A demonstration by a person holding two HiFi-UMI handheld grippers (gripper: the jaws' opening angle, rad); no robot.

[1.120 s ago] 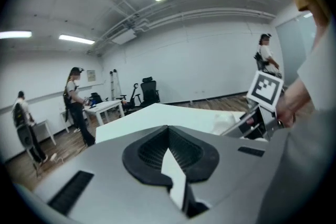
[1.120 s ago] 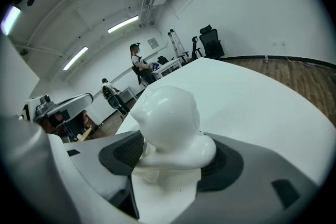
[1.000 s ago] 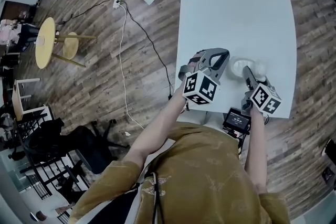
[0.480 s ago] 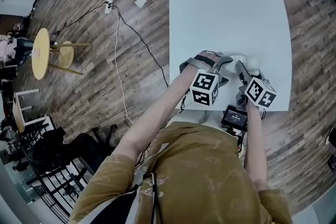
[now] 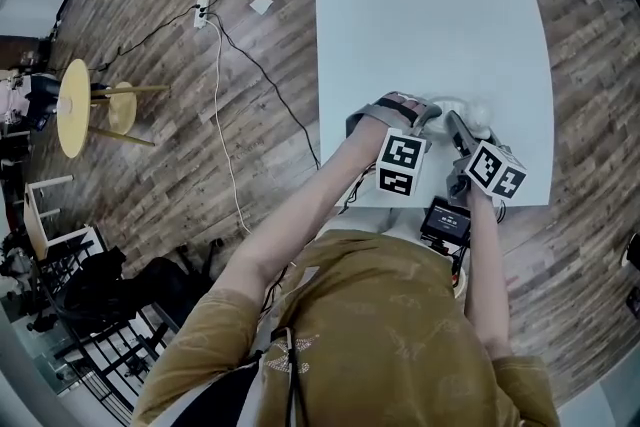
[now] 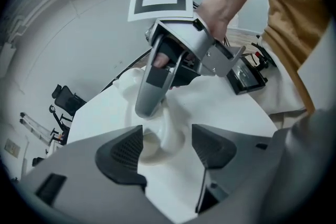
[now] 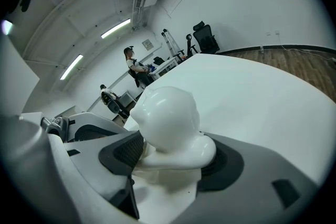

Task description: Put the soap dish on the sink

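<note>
On the table (image 5: 430, 15), close to its near edge: the soap dish (image 5: 472, 113). At its base, one on each side, the jaws of the right gripper (image 5: 462, 127), pads pressing against it. Just left of the dish, the left gripper (image 5: 430, 113), jaws apart, the dish's rim showing in the gap between them. Between the table's near edge and the person's torso, a small screen device (image 5: 448, 220). Left of the table, on the floor: cables (image 5: 225, 95). Farther left, a round side table (image 5: 72, 105) with a stool (image 5: 120, 110) just beside it.
</note>
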